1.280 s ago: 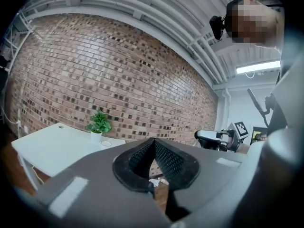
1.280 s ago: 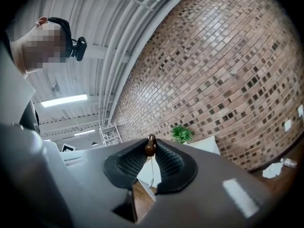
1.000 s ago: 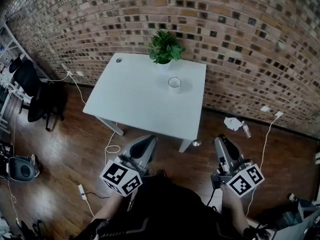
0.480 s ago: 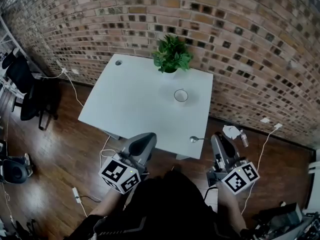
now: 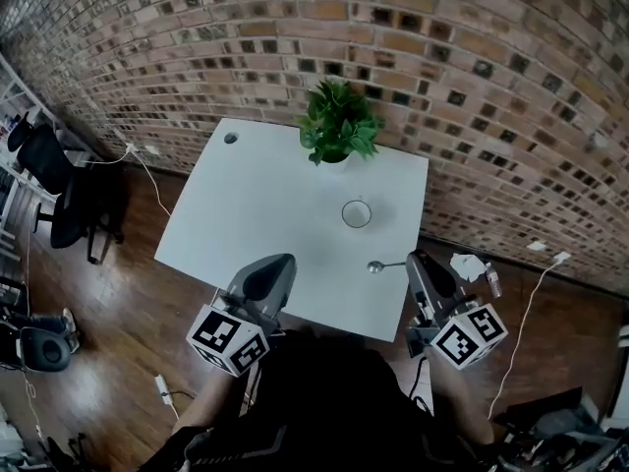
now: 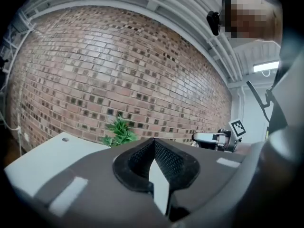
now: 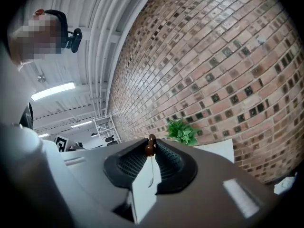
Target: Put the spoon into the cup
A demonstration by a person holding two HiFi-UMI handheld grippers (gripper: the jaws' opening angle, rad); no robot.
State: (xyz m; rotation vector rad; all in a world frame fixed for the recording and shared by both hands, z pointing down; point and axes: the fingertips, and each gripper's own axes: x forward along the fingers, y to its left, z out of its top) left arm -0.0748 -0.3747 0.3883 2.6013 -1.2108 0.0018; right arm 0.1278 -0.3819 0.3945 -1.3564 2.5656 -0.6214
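Cup (image 5: 357, 213): white, upright, standing on a white worktop (image 5: 256, 214) towards its right side in the head view. Spoon (image 5: 376, 265): metal, outside the cup, a little nearer the person than the cup and slightly to its right. It lies roughly level above the near part of the worktop, with the bowl pointing left and the handle end pinched by the right tool (image 5: 417, 261); whether the bowl touches the surface cannot be told. Right tool: nearer the person than the cup and to its right, jaws pressed onto the spoon handle. In the right gripper view the spoon shows end-on at the jaw tips. Left tool (image 5: 279, 262): nearer the person than the cup and well to its left, over the near edge of the worktop, jaws pressed together with nothing between them. Potted plant (image 5: 339, 126): green and leafy, beyond the cup at the far edge of the worktop, against the brick wall (image 5: 442, 57). Cable hole (image 5: 230, 138): far left of the cup, in the far corner of the worktop. Office chair (image 5: 59, 180): dark, far left of the cup, on the wooden floor (image 5: 108, 293).
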